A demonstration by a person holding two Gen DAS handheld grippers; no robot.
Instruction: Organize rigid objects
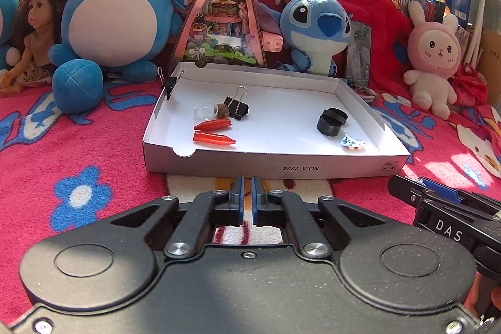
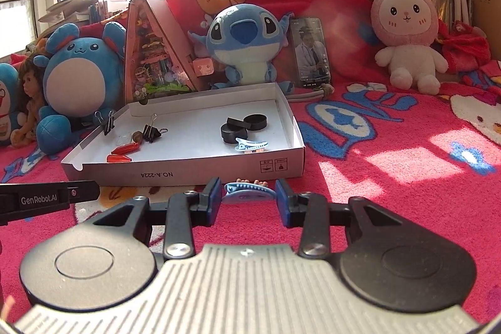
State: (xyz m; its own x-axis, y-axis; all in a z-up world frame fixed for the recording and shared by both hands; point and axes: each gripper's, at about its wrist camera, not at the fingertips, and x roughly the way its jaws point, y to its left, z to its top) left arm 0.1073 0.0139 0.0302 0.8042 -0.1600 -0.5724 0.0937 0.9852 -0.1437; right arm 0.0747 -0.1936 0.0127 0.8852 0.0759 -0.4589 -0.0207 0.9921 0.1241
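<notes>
A shallow white cardboard box (image 1: 275, 168) (image 2: 188, 172) lies on the pink blanket. It holds two red pointed caps (image 1: 213, 132) (image 2: 123, 153), a black binder clip (image 1: 237, 107) (image 2: 152, 130), a clear dome (image 1: 205, 111), a brown nut (image 1: 223, 111), two black round lids (image 1: 332, 121) (image 2: 242, 127) and a blue hair clip (image 1: 353, 143) (image 2: 250, 144). My left gripper (image 1: 247, 197) is shut and empty just before the box's front wall. My right gripper (image 2: 249, 201) is open around a second blue hair clip (image 2: 247, 191) lying on the blanket.
Plush toys stand behind the box: a blue round one (image 1: 116, 17), Stitch (image 1: 316, 27) and a pink rabbit (image 1: 433, 61). A doll (image 1: 34, 33), a triangular pink toy house (image 1: 220, 17), a phone (image 2: 310, 52) and bookshelves are at the back. Another binder clip (image 1: 167, 80) grips the box's corner.
</notes>
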